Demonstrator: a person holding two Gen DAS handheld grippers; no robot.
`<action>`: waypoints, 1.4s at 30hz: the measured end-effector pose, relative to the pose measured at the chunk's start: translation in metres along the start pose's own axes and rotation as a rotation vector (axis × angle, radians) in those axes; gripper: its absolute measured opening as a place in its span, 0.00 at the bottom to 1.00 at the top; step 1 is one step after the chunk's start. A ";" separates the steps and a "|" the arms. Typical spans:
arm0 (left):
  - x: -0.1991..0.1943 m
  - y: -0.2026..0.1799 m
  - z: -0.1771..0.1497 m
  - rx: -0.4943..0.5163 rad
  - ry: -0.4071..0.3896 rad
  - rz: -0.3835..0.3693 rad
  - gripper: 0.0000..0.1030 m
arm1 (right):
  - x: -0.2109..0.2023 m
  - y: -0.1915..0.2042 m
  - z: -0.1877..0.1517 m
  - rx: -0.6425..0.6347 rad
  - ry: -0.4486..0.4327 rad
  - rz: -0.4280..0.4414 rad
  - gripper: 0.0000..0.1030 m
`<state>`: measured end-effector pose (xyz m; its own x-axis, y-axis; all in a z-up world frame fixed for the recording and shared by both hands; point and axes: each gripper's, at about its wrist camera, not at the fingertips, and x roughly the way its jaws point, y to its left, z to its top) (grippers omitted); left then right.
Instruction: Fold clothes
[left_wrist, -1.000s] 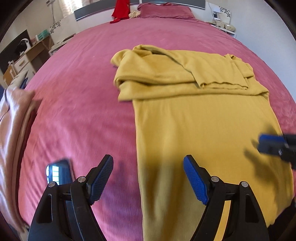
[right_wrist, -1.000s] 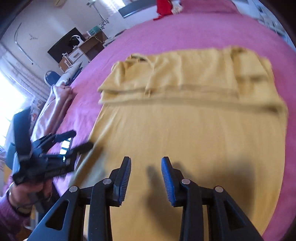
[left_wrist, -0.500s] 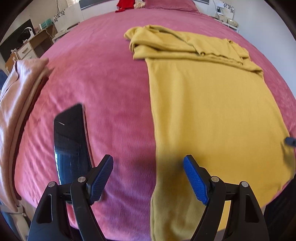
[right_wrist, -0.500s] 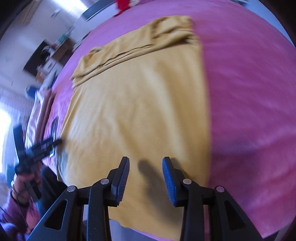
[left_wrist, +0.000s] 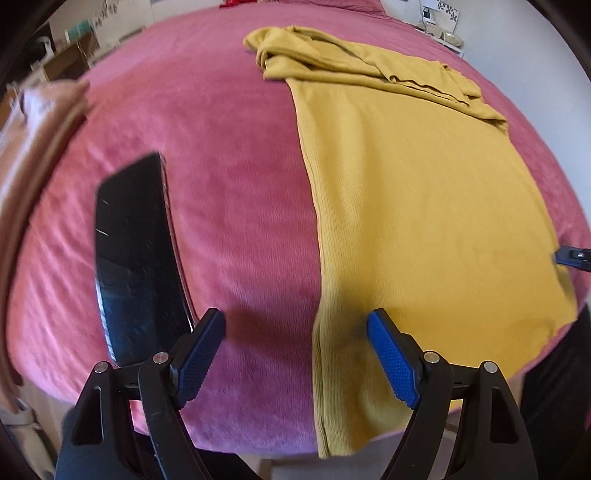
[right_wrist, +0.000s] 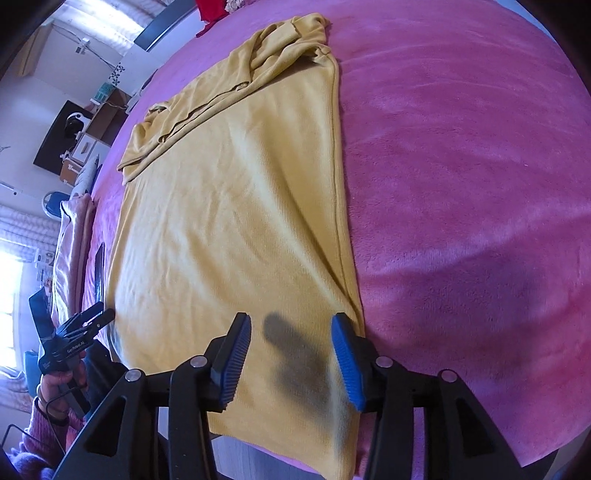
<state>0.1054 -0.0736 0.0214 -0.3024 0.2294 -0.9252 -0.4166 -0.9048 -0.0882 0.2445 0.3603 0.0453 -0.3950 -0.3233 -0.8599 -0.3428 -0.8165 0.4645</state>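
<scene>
Left-wrist view: a pink bed (left_wrist: 229, 155) carries a yellow garment (left_wrist: 417, 192) spread flat, its long axis running from the near edge toward the headboard, with the hem hanging just over the near edge and the sleeves folded across the far end in a bunched band (left_wrist: 354, 62). The left gripper (left_wrist: 295, 350) hovers over the garment's near left hem corner, jaws spread wide and holding nothing, one pad over bare bed, the other over cloth. In the right-wrist view, the right gripper (right_wrist: 291, 354) hangs over the near right hem corner of the same garment (right_wrist: 229, 206), also released, both pads above cloth beside its right side edge. Each gripper is thus nearest its own corner, with the garment stretching straight ahead of both. A black phone (left_wrist: 133, 258) lies on the bed to the left of the garment, near the left gripper. A folded peach cloth (left_wrist: 33, 147) sits at the bed's left edge. No containers are in view.
</scene>
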 end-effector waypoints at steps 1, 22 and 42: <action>-0.001 0.002 -0.002 0.001 0.006 -0.014 0.79 | -0.001 -0.001 0.000 0.003 0.000 0.005 0.45; -0.001 -0.007 -0.014 0.056 0.030 -0.106 0.85 | -0.017 -0.038 -0.021 0.058 0.053 0.095 0.46; -0.004 -0.037 -0.008 0.109 0.021 -0.087 0.42 | -0.001 -0.051 -0.036 0.114 0.091 0.111 0.06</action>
<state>0.1290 -0.0440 0.0252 -0.2431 0.2967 -0.9235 -0.5312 -0.8374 -0.1292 0.2930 0.3850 0.0146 -0.3589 -0.4549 -0.8150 -0.3981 -0.7152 0.5745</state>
